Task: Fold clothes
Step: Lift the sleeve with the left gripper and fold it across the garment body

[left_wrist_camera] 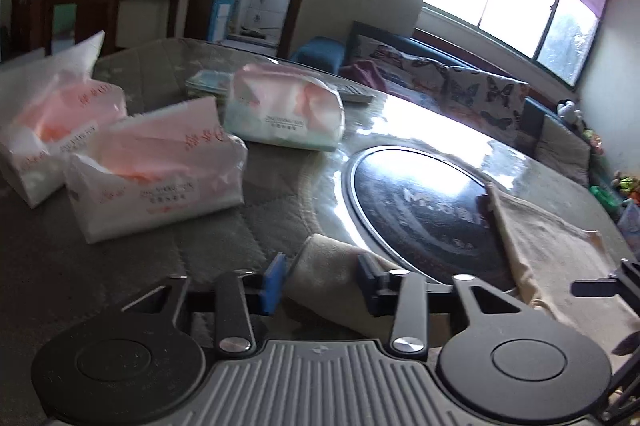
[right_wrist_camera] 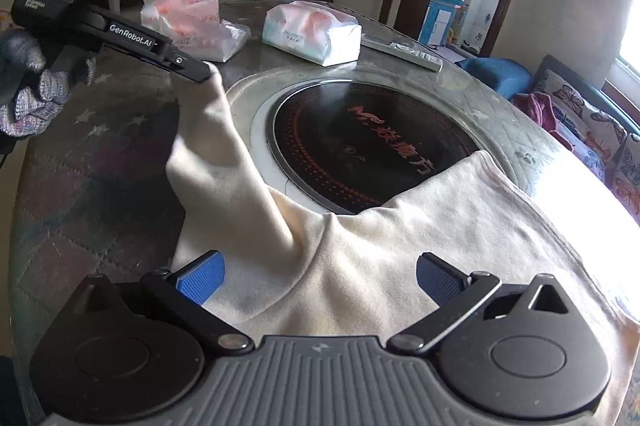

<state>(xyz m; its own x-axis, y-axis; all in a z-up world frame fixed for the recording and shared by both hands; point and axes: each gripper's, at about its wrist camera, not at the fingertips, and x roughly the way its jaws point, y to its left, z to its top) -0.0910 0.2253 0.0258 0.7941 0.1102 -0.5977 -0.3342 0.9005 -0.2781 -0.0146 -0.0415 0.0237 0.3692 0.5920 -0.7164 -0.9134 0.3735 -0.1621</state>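
A cream long-sleeved garment lies spread on the round table, partly over the black cooktop. One of its sleeves is pulled up and to the left, and my left gripper is shut on the cuff. In the left wrist view the cuff sits pinched between the blue pads of the left gripper, with the rest of the garment off to the right. My right gripper hovers open over the garment's near part, with nothing between its fingers.
A black round cooktop is set into the middle of the table. Three tissue packs and a remote lie at the far side. A sofa with butterfly cushions stands beyond. A gloved hand holds the left gripper.
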